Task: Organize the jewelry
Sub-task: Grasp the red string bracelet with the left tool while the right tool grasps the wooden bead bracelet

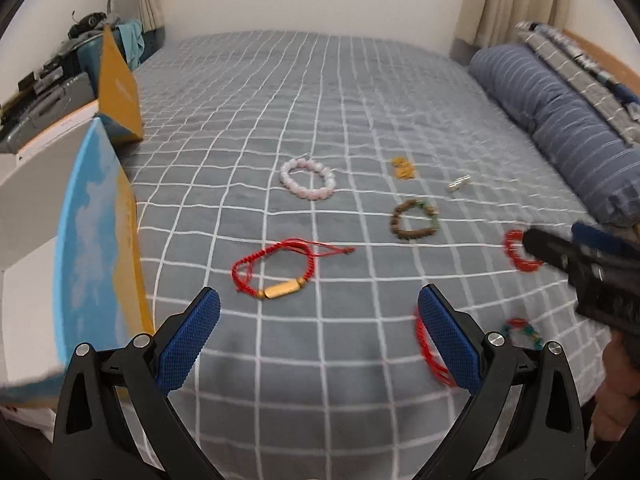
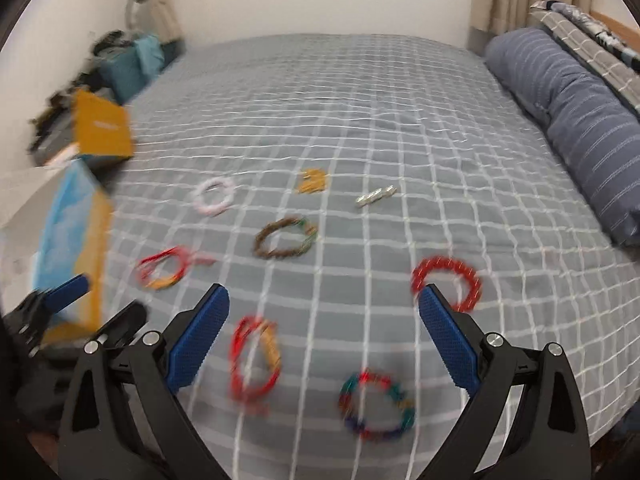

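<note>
Several bracelets lie spread on the grey checked bedspread (image 1: 320,100). In the left wrist view my left gripper (image 1: 319,300) is open just above the bed, with nothing between its fingers. Ahead of it lie a red cord bracelet with a gold tube (image 1: 282,290), a pink bead bracelet (image 1: 316,194) and a brown bead bracelet (image 1: 412,237). Another red cord bracelet (image 1: 424,340) shows beside its right finger. My right gripper (image 2: 323,298) is open and empty. A red bead bracelet (image 2: 444,262) sits just beyond its right finger; a red-and-gold cord bracelet (image 2: 236,360) and a multicoloured bracelet (image 2: 348,392) lie beneath it.
An open box with a blue and orange lid (image 1: 96,248) stands at the bed's left edge. A small gold piece (image 1: 403,168) and a silver piece (image 1: 459,183) lie farther back. A striped blue bolster (image 1: 560,120) runs along the right. The right wrist view is blurred.
</note>
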The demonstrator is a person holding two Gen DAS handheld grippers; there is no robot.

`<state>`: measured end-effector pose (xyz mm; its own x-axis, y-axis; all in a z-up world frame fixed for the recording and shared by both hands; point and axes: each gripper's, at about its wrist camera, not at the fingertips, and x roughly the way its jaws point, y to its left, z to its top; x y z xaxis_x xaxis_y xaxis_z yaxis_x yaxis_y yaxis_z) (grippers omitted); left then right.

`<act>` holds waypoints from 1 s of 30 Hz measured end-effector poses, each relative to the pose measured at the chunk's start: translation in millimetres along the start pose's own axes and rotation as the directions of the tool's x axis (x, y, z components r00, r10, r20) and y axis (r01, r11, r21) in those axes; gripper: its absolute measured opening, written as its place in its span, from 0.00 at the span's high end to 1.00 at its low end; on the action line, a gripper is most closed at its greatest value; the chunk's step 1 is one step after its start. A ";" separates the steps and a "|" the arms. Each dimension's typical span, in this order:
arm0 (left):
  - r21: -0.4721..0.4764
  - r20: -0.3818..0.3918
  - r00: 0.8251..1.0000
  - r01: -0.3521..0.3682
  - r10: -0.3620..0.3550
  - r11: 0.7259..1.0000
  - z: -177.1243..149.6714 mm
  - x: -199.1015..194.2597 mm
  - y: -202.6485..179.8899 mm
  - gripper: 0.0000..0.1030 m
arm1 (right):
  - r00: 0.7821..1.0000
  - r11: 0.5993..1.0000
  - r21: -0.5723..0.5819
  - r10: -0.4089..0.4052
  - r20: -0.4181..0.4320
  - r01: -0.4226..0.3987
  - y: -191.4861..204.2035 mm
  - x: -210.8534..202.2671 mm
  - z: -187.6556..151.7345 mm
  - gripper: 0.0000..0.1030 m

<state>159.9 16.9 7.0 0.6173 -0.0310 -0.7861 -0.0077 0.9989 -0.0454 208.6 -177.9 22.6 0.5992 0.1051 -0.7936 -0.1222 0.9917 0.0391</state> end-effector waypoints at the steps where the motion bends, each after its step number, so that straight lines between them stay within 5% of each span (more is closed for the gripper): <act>1: -0.002 -0.014 1.000 0.001 -0.001 1.000 3.1 7.6 2.2 0.05 | 1.000 1.000 0.001 -0.006 -0.018 0.006 0.4 10.8 5.1 0.11; 7: -0.032 -0.091 0.996 -0.026 0.023 0.999 12.6 51.2 21.9 0.05 | 0.990 1.000 0.008 0.020 -0.137 -0.019 3.4 74.4 22.1 0.11; 16: -0.043 -0.128 0.992 -0.017 0.011 0.999 17.9 83.2 30.2 0.07 | 0.971 0.994 0.098 0.064 -0.232 -0.042 -3.4 126.8 30.9 0.25; 26: -0.009 -0.170 0.985 0.011 -0.012 1.000 12.5 99.2 21.1 0.36 | 0.962 0.989 0.145 0.074 -0.262 -0.036 0.9 139.1 35.1 0.49; 30: -0.016 -0.176 0.984 0.028 -0.030 0.999 12.5 98.3 20.8 0.59 | 0.964 0.990 0.136 0.065 -0.259 -0.030 0.2 140.9 35.9 0.66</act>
<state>230.2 35.1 -63.5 0.4694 -0.0666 -0.8805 -0.0031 0.9970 -0.0771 321.5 -160.3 -67.4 0.3646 0.1469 -0.9195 -0.0313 0.9889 0.1455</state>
